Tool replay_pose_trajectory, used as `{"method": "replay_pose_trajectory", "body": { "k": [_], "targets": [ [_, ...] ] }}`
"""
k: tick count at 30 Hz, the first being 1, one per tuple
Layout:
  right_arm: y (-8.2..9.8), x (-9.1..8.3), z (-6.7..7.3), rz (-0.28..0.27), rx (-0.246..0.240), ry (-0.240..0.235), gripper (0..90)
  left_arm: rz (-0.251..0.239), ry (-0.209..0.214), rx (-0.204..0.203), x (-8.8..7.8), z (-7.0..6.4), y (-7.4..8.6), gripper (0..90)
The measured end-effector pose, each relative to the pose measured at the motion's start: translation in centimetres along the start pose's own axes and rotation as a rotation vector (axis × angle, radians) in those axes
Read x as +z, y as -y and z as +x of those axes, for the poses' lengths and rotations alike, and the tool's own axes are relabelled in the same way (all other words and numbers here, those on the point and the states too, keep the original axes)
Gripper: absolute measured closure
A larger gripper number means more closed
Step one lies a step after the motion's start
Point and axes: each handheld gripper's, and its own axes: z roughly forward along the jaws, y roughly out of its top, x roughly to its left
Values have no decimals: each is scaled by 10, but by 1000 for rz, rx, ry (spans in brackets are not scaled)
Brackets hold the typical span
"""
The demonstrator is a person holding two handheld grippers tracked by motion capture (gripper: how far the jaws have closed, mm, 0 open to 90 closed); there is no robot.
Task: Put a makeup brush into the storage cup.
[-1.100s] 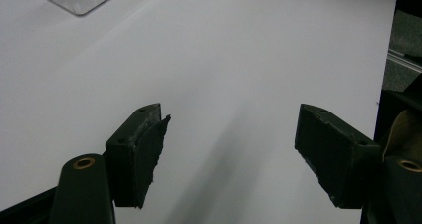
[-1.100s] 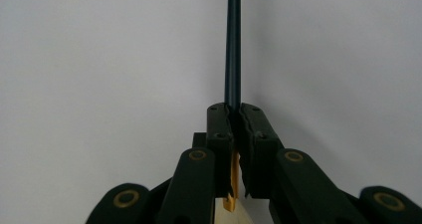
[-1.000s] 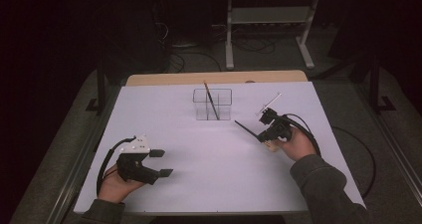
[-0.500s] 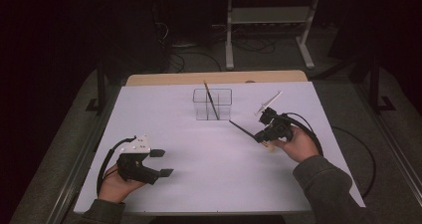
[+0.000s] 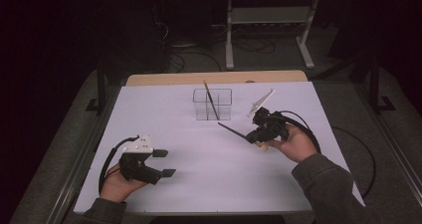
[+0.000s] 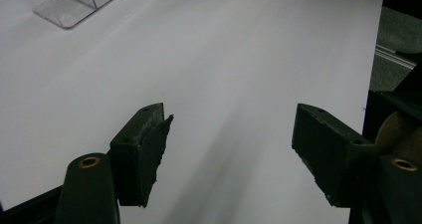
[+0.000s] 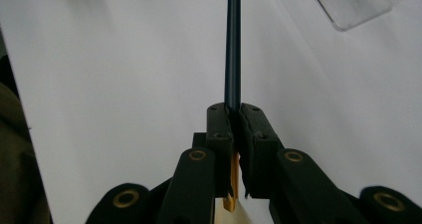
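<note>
Two grippers: the right gripper (image 5: 256,134) clamps a dark pencil (image 7: 233,45) pointing ahead toward the box (image 5: 213,104), while the left gripper (image 6: 226,152) gapes empty.

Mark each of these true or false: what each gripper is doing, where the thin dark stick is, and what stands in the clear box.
1. The right gripper is shut on a thin dark stick. True.
2. The left gripper holds a second stick. False: its jaws stand open with nothing between them, over the bare white table.
3. The clear, divided plastic box on the table is empty. False: a thin stick already leans inside it.
4. The held stick points from the right gripper roughly toward the clear box. True.
5. The held stick's tip is already inside the box. False: in the high view the tip is short of the box, outside it.
</note>
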Motion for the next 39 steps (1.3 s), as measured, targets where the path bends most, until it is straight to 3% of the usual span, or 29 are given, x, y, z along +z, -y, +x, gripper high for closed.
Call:
{"method": "replay_pose_trajectory", "body": {
  "k": [9, 18, 29, 39],
  "targets": [
    [-12, -8, 16, 3, -66, -25, 829, 4, 10, 23, -4, -2, -16, 294],
    [-21, -10, 31, -7, -131, -62, 829, 14, 6, 73, -6, -7, -37, 295],
    [-27, 1, 45, 13, -197, -116, 829, 38, 21, 126, 0, -12, -61, 297],
    [-30, 13, 58, 34, -256, -173, 829, 66, 53, 160, 13, -17, -72, 326]
  ]
}}
